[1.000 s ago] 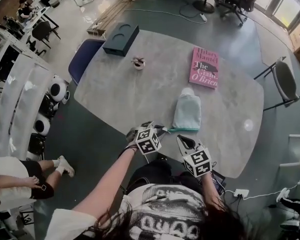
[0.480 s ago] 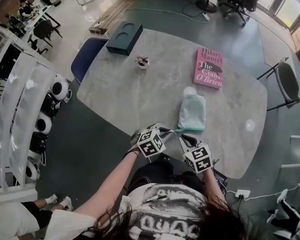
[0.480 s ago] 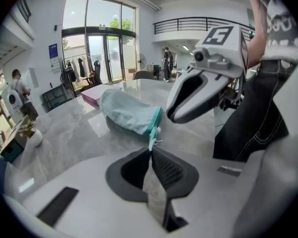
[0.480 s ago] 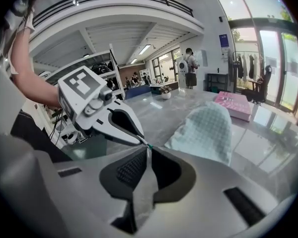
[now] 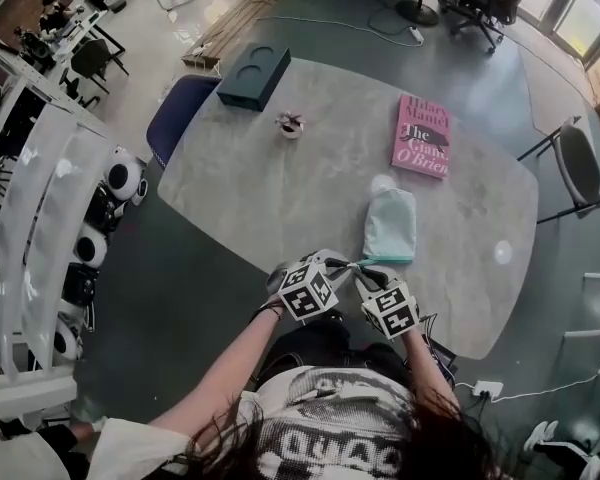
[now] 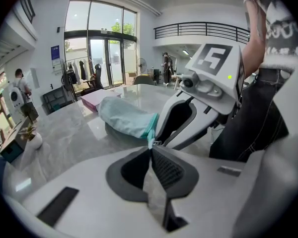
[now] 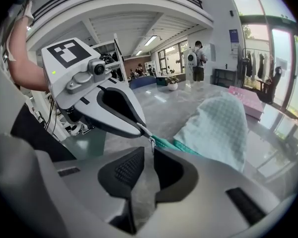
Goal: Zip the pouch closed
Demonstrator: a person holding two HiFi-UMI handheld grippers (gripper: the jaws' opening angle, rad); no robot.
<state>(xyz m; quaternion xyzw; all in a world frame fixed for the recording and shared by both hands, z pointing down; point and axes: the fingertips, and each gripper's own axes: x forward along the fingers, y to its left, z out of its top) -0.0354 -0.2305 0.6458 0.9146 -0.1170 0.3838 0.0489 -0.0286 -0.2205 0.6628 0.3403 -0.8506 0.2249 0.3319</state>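
**Operator:** What am I standing over?

**Describer:** A grey marbled table (image 5: 280, 188) in a big open hall with a glossy floor, glass doors and a railed balcony. A pink book (image 5: 421, 136) lies at the table's far side. Well left of the book sits a dark box (image 5: 253, 76), and a small bowl (image 5: 291, 124) stands between the two. A blue chair (image 5: 180, 113) is tucked in past the box, farther from the book still.

**Operator:** And the pouch?

**Describer:** The pouch (image 5: 391, 226) lies near the book, on your side of it. It is pale mint checked fabric, rounded at the end facing the book. The end facing you has a darker teal zip edge.

**Operator:** My grippers?

**Describer:** Both meet at that teal edge's left corner. Your left gripper (image 5: 348, 265) has just been closing, and its jaws pinch the pouch's teal tail. Your right gripper (image 5: 368, 271) has its jaws a narrow slit apart. The zip pull (image 7: 151, 142) sits just at their tips, not pressed.
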